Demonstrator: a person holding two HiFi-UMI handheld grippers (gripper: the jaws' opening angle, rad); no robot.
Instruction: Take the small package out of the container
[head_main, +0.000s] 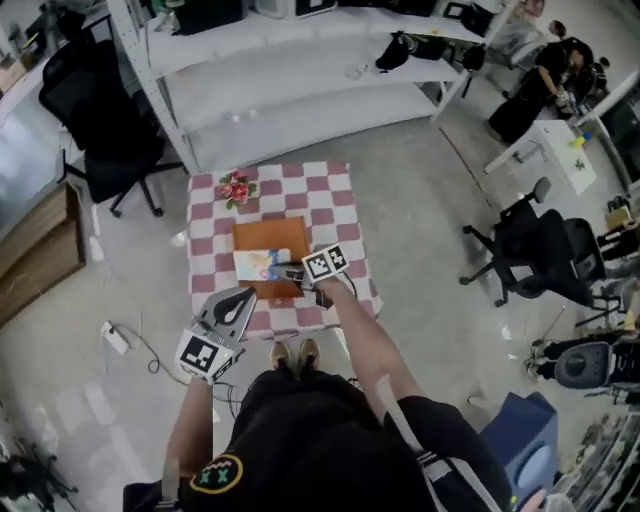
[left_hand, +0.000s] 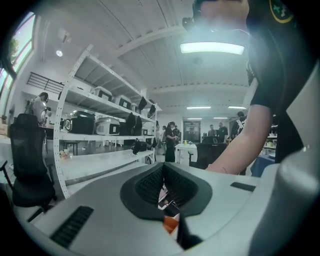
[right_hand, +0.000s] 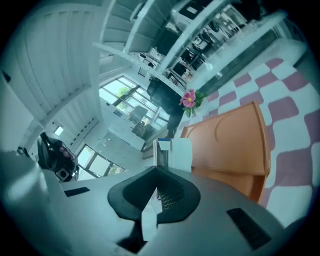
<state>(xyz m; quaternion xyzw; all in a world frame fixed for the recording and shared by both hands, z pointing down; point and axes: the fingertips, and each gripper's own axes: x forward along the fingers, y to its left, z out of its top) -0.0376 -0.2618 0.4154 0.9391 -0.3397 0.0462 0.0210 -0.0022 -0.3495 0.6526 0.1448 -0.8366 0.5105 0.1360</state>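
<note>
My right tool (right_hand: 156, 172) pinches the small package (right_hand: 172, 152) by its edge over the orange container (right_hand: 230, 135) near the bench's (head_main: 330, 190) front edge, ready for lifting out, while my left tool (left_hand: 165, 172), closed on nothing, hangs off the front-left corner.

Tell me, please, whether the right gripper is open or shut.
Shut: the right gripper pinches the small package between its jaws.

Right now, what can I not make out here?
Print on the small white-and-blue package: too small, head view.
Near part of the flat orange container: head view, covered by package and right tongs.
Most of the red-and-white checkered table: left gripper view, blocked by left tongs.
</note>
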